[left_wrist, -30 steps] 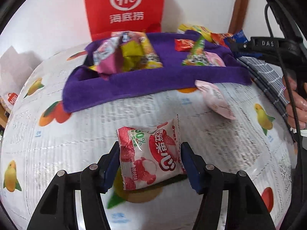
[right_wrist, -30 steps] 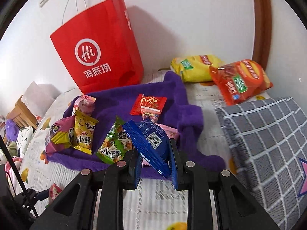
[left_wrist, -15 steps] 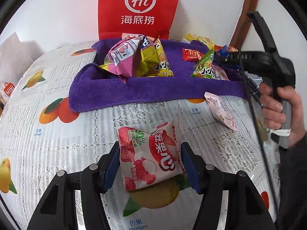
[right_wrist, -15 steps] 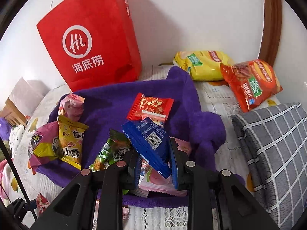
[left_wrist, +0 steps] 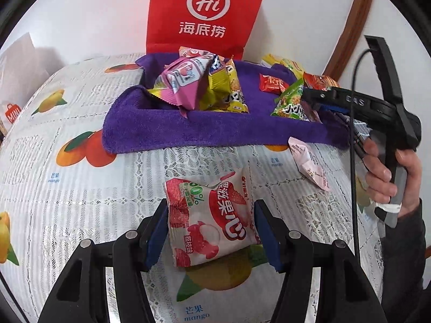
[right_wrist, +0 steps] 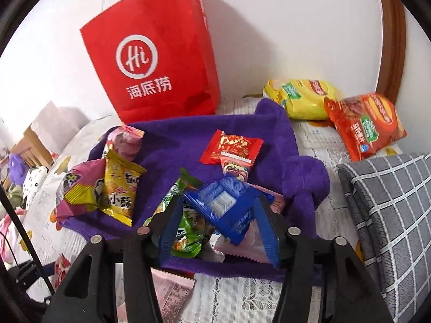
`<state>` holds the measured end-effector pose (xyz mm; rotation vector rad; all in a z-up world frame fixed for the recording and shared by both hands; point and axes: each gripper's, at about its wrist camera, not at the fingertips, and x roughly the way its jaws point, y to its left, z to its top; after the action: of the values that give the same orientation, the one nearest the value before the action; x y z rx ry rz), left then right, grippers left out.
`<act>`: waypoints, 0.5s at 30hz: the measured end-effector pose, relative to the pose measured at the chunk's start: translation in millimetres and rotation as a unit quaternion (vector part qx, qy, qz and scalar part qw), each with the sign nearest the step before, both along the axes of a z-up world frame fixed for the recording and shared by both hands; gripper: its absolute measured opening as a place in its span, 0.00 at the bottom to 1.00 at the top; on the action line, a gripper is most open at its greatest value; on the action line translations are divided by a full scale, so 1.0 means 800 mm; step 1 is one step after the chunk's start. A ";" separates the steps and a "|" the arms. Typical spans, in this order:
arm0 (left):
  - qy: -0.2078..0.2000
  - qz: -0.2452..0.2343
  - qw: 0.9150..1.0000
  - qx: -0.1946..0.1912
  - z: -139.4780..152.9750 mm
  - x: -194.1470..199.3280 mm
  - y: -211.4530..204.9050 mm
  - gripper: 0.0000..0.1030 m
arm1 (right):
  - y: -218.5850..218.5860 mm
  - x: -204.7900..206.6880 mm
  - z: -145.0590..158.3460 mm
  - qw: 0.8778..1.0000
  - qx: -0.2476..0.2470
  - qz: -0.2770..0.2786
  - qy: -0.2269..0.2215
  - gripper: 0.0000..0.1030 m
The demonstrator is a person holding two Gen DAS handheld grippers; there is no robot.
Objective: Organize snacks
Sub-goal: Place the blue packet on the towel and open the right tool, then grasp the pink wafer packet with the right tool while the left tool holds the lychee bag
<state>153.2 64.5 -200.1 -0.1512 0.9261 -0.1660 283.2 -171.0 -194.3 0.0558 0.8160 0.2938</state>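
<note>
My left gripper (left_wrist: 210, 228) is shut on a red-and-white lychee jelly packet (left_wrist: 210, 215), held above the fruit-print tablecloth (left_wrist: 54, 188) short of the purple towel (left_wrist: 188, 129). Over that towel (right_wrist: 188, 140), my right gripper (right_wrist: 218, 218) has its jaws opening. A blue packet (right_wrist: 223, 204) lies loose and flat between the jaws, on top of a green packet (right_wrist: 186, 228) and a pink one (right_wrist: 242, 245). The pads no longer press it. Red (right_wrist: 231, 148), yellow (right_wrist: 121, 185) and pink-purple (right_wrist: 78, 185) packets also lie on the towel. In the left wrist view a hand (left_wrist: 390, 177) holds the right gripper's handle.
A red paper bag (right_wrist: 153, 53) stands against the wall behind the towel. Yellow (right_wrist: 301, 97) and orange (right_wrist: 363, 123) chip bags lie at the back right, beside a grey checked cushion (right_wrist: 390, 202). A pink packet (left_wrist: 309, 161) lies on the tablecloth just in front of the towel.
The right gripper moved in over the towel and its jaws spread. The blue packet, gripped on edge before, has dropped flat. The left gripper still holds the jelly packet.
</note>
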 end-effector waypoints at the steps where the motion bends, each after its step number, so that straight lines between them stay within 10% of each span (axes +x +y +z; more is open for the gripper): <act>1: 0.000 0.001 1.000 -0.002 0.000 0.000 0.001 0.57 | 0.001 -0.003 0.002 1.000 -0.003 0.003 -0.005 0.57; 15: -0.009 0.021 1.000 0.002 0.019 -0.011 0.015 0.57 | 0.008 -0.051 0.030 0.997 0.052 0.052 -0.008 0.62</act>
<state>144.4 76.4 -184.8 -0.1651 0.9040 -0.1274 242.2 -164.6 -170.5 0.1088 0.7882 0.4349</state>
